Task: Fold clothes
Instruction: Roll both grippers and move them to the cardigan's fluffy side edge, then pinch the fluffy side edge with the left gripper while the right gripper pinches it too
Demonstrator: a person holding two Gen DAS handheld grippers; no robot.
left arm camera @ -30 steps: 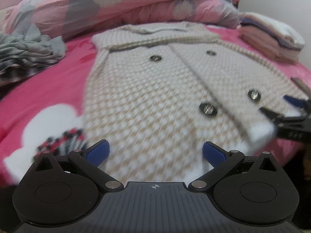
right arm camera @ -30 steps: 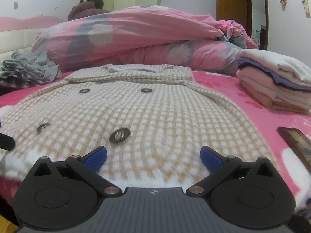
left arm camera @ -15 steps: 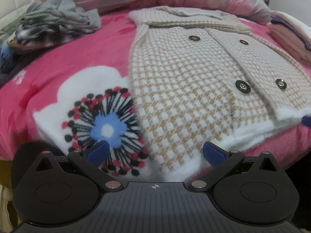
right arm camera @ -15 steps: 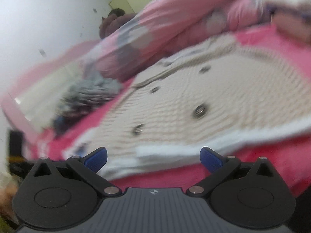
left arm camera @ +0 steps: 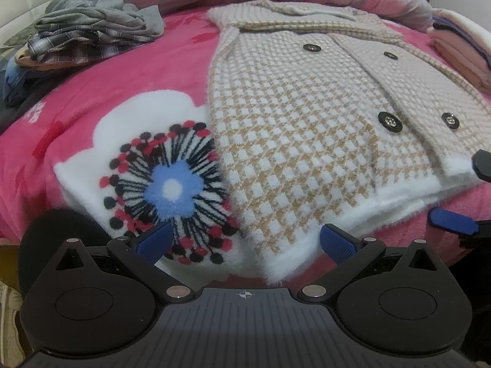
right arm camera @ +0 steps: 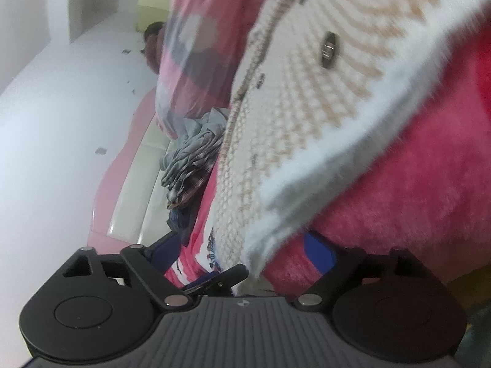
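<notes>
The checked cardigan (left arm camera: 307, 116) lies flat on the pink bed (left arm camera: 101, 92), filling the centre and right of the left wrist view. The left gripper (left arm camera: 244, 240) has its jaws apart over the white hem. The right gripper (right arm camera: 242, 256), rolled sideways, has been closing its jaws around the hem corner, not clamped.

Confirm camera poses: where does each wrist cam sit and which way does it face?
Left wrist: on the left gripper, angled down over the bed's near edge at the checked cardigan; own open jaws show, plus the right gripper at right.
Right wrist: on the right gripper, rolled sideways, low at the cardigan's white hem; jaws closing around the hem.
Shared: cardigan, pink blanket, grey clothes pile.
</notes>
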